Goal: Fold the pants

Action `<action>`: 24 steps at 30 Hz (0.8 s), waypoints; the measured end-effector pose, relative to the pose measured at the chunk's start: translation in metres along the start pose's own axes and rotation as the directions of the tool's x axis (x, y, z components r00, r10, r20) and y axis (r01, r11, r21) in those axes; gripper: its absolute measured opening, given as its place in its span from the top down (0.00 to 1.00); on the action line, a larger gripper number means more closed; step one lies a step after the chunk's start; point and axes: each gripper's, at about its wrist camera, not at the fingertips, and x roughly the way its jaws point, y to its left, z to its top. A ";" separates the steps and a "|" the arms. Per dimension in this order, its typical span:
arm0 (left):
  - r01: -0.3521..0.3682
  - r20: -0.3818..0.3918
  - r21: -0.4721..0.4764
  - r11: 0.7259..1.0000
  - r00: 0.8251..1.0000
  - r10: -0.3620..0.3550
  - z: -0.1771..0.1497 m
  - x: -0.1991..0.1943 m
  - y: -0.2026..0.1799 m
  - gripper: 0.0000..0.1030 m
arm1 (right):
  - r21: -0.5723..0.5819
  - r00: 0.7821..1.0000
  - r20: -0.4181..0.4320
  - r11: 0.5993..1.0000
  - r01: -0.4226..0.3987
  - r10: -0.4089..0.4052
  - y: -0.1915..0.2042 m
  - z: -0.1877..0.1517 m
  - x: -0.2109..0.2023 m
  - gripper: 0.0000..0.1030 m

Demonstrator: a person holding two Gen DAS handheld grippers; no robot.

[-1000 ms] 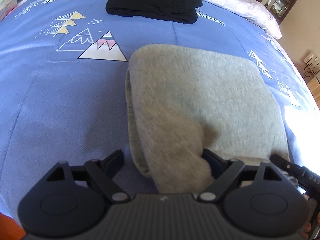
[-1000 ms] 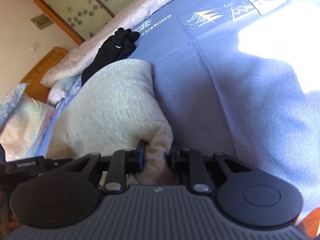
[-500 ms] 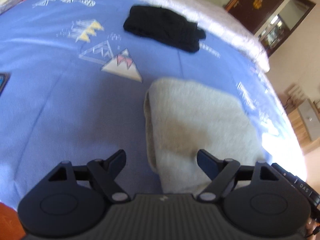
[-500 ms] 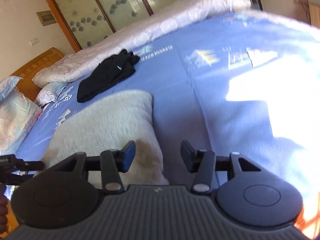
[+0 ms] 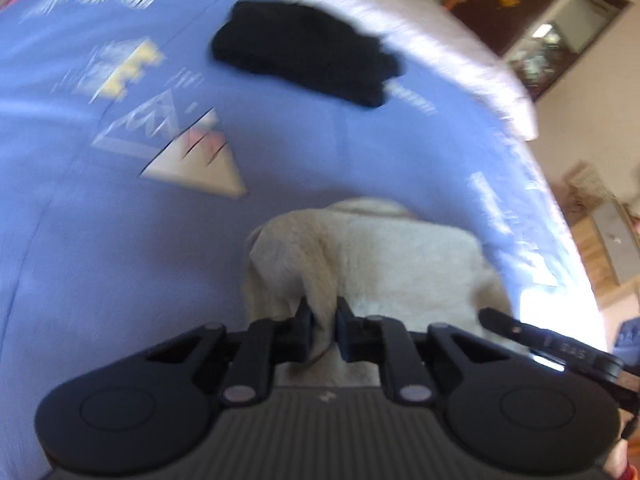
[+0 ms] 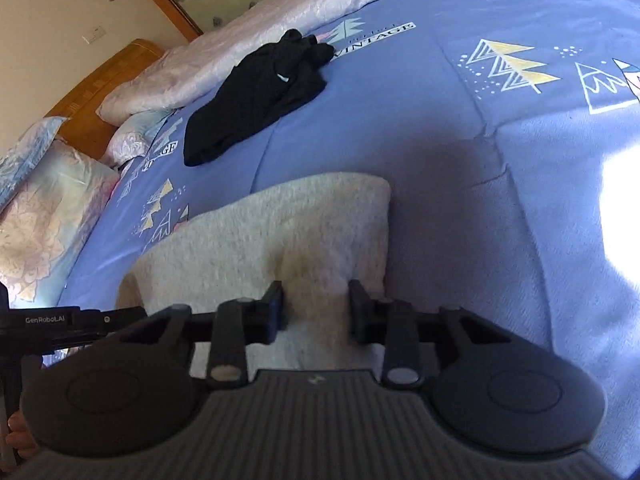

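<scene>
The folded beige fleece pants [image 5: 400,264] lie on the blue bedspread [image 5: 100,240]. My left gripper [image 5: 323,326] is shut on a pinch of the pants' near left edge. The view is motion-blurred. In the right wrist view the pants [image 6: 280,232] lie just ahead of my right gripper [image 6: 316,308], whose jaws stand partly closed around a raised fold of the near right edge; the fabric bulges between the fingertips [image 6: 274,304]. The left gripper's body [image 6: 60,320] shows at the left edge of that view.
Black folded pants [image 5: 304,52] [image 6: 256,96] lie farther up the bed. A pale quilt [image 6: 320,4] and pillows [image 6: 44,208] line the headboard side. The bed's right edge [image 5: 560,216] drops to a wooden floor and a cabinet. Bright sunlight falls on the bedspread [image 6: 624,208].
Both grippers were open and lifted half a second ago. Now the left has come down and shut on the pants' edge, and the right has lowered and closed in around a fold.
</scene>
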 end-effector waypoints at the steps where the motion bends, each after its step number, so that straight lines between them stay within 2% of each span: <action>1: 0.048 0.031 0.020 0.999 0.998 -0.049 0.001 -0.010 -0.006 0.89 | 0.007 0.999 0.045 1.000 -0.023 0.023 -0.001 -0.001 -0.015 0.71; 3: 0.130 0.107 0.077 0.989 0.985 -0.138 0.003 -0.029 -0.019 0.89 | 0.042 0.986 0.149 0.996 -0.083 0.075 -0.009 -0.003 -0.044 0.71; 5: 0.143 0.185 0.147 0.979 0.968 -0.169 0.003 -0.037 -0.032 0.89 | 0.119 0.967 0.220 0.981 -0.156 0.127 -0.025 -0.008 -0.060 0.71; 6: 0.137 0.195 0.179 0.974 0.966 -0.172 0.003 -0.032 -0.036 0.88 | 0.157 0.966 0.230 0.975 -0.157 0.118 -0.033 -0.011 -0.060 0.70; 7: 0.116 0.174 0.194 0.974 0.973 -0.151 0.004 -0.020 -0.037 0.88 | 0.178 0.973 0.212 0.976 -0.126 0.087 -0.038 -0.013 -0.054 0.70; 9: 0.027 0.070 0.163 0.986 0.997 -0.039 0.002 0.022 -0.030 0.88 | 0.193 0.992 0.129 0.981 -0.015 -0.010 -0.042 -0.017 -0.033 0.69; 10: -0.027 0.001 0.121 0.992 1.000 0.027 -0.002 0.044 -0.021 0.86 | 0.198 0.994 0.104 0.980 0.021 -0.042 -0.043 -0.020 -0.023 0.67; 11: -0.043 -0.029 0.068 0.997 0.999 0.045 -0.007 0.057 -0.009 0.85 | 0.198 0.993 0.109 0.980 0.023 -0.046 -0.045 -0.023 -0.017 0.63; 12: -0.013 0.005 0.027 1.000 1.000 0.013 -0.009 0.055 -0.002 0.84 | 0.205 0.992 0.116 0.978 0.025 -0.050 -0.047 -0.026 -0.015 0.59; 14: -0.006 -0.009 -0.001 1.000 1.000 0.006 -0.008 0.050 0.001 0.82 | 0.228 0.990 0.124 0.973 0.038 -0.068 -0.048 -0.028 -0.016 0.48; 17: -0.085 -0.009 0.056 0.995 0.996 0.086 -0.002 0.033 -0.011 0.65 | 0.215 0.985 0.142 0.975 0.061 -0.093 -0.042 -0.027 -0.031 0.46; 18: -0.120 0.027 0.066 0.991 0.993 0.118 -0.002 0.021 -0.015 0.60 | 0.199 0.979 0.173 0.977 0.070 -0.105 -0.037 -0.027 -0.041 0.46; 19: -0.122 0.068 0.067 0.990 0.991 0.118 -0.002 0.006 -0.017 0.60 | 0.178 0.971 0.210 0.981 0.076 -0.114 -0.033 -0.027 -0.053 0.46; 22: 0.003 0.144 0.008 1.000 0.990 -0.004 0.000 -0.034 -0.018 0.62 | 0.147 0.960 0.271 0.989 0.031 -0.070 -0.023 -0.030 -0.084 0.46; 24: 0.083 0.160 0.032 0.996 0.983 -0.087 0.000 -0.045 -0.028 0.62 | 0.116 0.963 0.269 0.993 -0.013 -0.019 -0.013 -0.033 -0.097 0.48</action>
